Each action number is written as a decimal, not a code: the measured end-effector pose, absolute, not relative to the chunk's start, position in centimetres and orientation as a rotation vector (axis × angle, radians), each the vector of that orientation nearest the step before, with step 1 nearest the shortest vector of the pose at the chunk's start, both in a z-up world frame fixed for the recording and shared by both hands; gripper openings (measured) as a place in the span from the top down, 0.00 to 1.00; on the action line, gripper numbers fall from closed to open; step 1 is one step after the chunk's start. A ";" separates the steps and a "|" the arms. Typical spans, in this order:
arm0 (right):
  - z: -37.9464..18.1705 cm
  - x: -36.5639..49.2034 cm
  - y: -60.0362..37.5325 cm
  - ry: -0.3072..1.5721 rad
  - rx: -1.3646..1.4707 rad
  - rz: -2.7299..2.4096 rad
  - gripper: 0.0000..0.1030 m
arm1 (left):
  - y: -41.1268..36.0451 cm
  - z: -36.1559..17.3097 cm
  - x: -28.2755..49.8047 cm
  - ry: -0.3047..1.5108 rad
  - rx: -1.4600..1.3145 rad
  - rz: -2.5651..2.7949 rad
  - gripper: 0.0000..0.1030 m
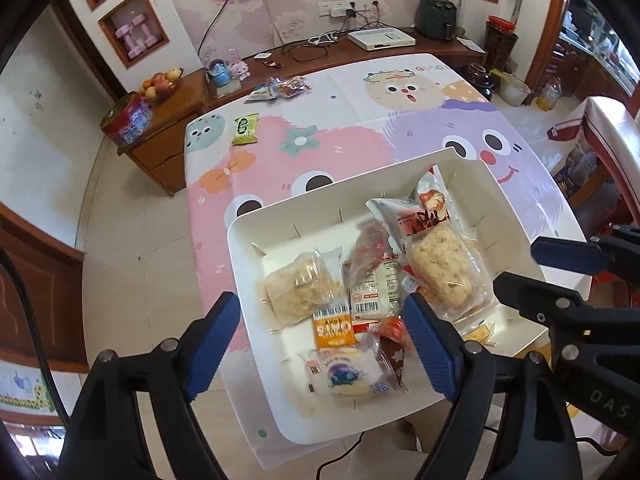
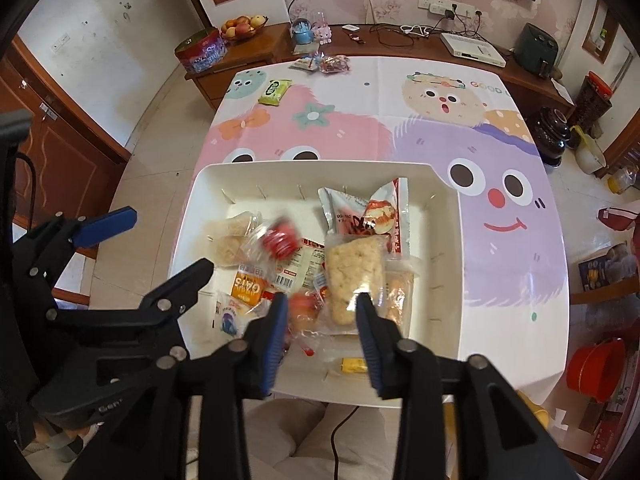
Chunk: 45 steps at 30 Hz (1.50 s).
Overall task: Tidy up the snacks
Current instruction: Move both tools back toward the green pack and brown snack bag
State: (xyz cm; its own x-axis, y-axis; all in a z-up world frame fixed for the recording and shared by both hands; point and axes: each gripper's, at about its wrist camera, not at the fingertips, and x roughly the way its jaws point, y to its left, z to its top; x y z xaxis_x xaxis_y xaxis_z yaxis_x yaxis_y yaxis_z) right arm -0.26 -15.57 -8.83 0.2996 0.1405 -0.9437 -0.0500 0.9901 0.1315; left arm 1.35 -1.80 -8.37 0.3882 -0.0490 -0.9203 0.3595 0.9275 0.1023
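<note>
- Most snacks already lie in the white bin (image 2: pixel 444 240) at the near end of the desk (image 2: pixel 400 92). By my reading, the step in hand is fetching the strays at the far end: a green pack (image 2: pixel 274 91) and a small pile of wrapped sweets (image 2: pixel 326 64).
- To do it well, send one gripper out at a time and keep the other clear of the bin. Come down on the flat green pack from above, across its short side, so the jaws do not slide off the film.
- A blurred red packet (image 2: pixel 282 240) sits over the heap in the bin, between the two rice cakes (image 2: pixel 352 276); I judge it is just landing or unsettled, so let it rest first.
- The left gripper (image 1: pixel 324 342) hovers above the bin's near-left corner, jaws wide and empty.
- The right gripper (image 2: pixel 322 314) hangs over the bin's near edge, jaws moderately apart, holding nothing; the rice cake lies below the gap, not touched.
</note>
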 end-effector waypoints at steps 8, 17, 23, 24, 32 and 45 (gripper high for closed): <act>-7.6 -1.5 -16.8 1.242 0.041 0.173 0.58 | -2.7 -7.1 0.0 1.152 0.268 -0.184 0.19; -5.8 -2.5 -19.0 1.204 0.026 0.218 0.58 | -3.7 -5.6 -1.6 1.119 0.232 -0.102 0.19; -5.5 -2.9 -19.9 1.183 0.037 0.261 0.58 | -3.6 -5.0 -1.9 1.107 0.212 -0.067 0.19; -5.4 -2.9 -20.0 1.179 0.036 0.264 0.58 | -3.5 -4.9 -1.9 1.100 0.213 -0.058 0.19; -5.5 -1.9 -19.9 1.165 0.036 0.303 0.52 | -3.3 -4.6 -1.2 1.088 0.237 -0.030 0.18; -2.0 5.8 -20.3 1.129 0.036 0.276 0.51 | -1.0 -2.5 7.5 1.063 0.261 -0.042 0.18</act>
